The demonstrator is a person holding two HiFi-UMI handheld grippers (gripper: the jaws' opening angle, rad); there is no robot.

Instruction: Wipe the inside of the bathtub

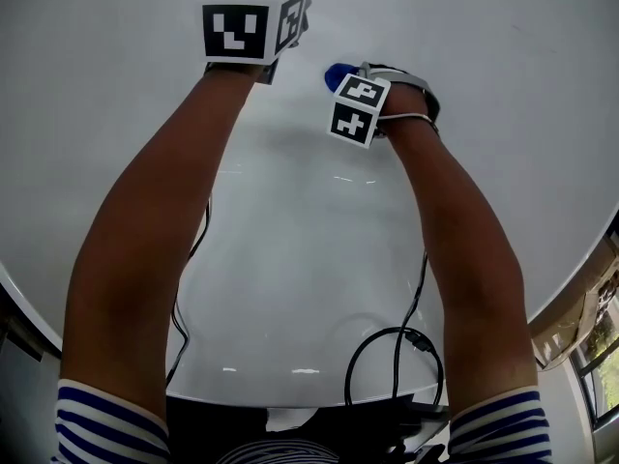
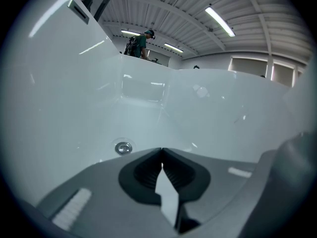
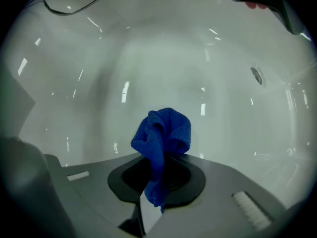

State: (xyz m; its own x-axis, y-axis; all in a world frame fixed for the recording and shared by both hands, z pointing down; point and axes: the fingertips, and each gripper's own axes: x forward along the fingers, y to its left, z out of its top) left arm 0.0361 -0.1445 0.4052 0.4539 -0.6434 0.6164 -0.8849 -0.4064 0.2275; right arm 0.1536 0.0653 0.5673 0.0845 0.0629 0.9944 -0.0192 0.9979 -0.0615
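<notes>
Gripping blue cloth [image 3: 165, 133] in right gripper [image 3: 159, 157], bunched end pointing at 12 o'clock toward bathtub wall [image 3: 148, 58], with left gripper [image 2: 162, 152] clenched empty at 10 o'clock.

We hold both grippers inside the bathtub [image 1: 309, 259], the left gripper [image 2: 162, 153] ahead and to the left of the right gripper [image 3: 159, 163]. The cloth [image 3: 166, 130] sits between the right gripper's jaws and sticks out in front. The drain [image 2: 123, 147] lies beyond the left gripper's closed jaws, slightly left. A cable [image 1: 397, 356] loops over the near rim.
</notes>
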